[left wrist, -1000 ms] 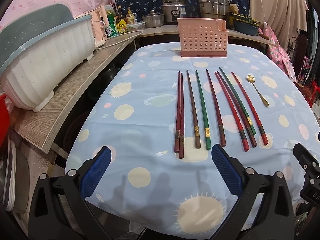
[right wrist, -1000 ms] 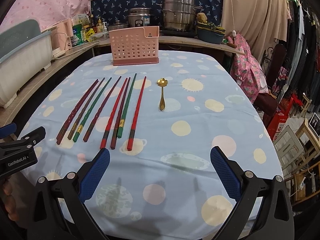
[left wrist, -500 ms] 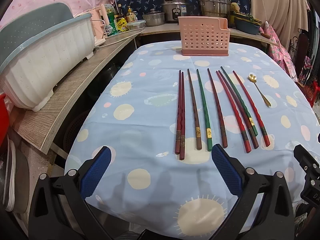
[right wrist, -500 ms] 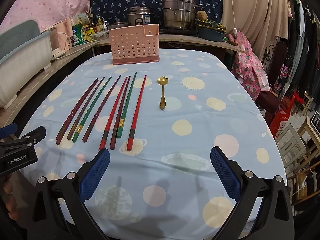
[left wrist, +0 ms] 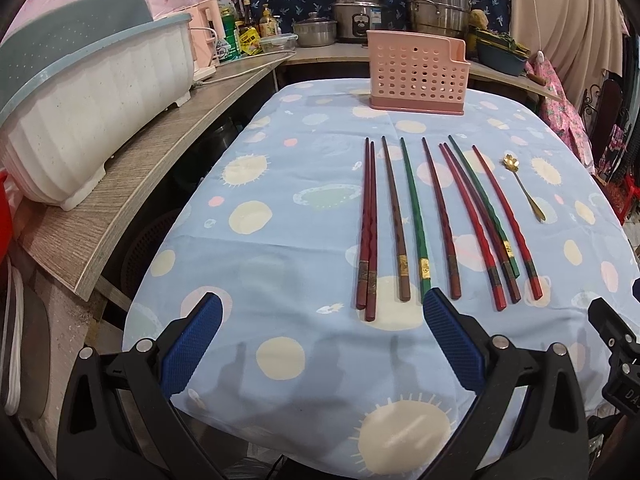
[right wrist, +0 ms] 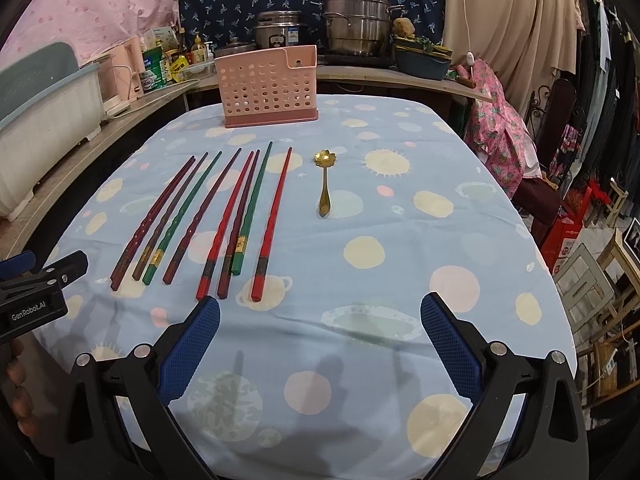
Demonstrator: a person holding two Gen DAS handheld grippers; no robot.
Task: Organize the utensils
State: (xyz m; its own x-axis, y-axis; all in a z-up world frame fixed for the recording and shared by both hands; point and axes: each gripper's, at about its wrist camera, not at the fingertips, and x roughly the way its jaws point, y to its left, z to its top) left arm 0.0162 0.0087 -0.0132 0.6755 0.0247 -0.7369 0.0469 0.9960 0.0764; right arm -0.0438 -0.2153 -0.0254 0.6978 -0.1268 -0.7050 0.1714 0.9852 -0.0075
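Chopsticks [left wrist: 416, 220] + spoon [left wrist: 524, 186] flat on tablecloth [left wrist: 280, 240]

Lived-in home kitchen/dining corner. Surface [right wrist: 400, 264] w/ blue dotted cloth; side shelf holds rice cooker [left wrist: 357, 20], stacked steel steamer pots [right wrist: 356, 20], sauce bottles [left wrist: 256, 26] & a dish-drain tub [left wrist: 96, 92]. Patterned fabric on walls, clothes hanging at right [right wrist: 616, 92], floral cloth over a chair [right wrist: 500, 120].
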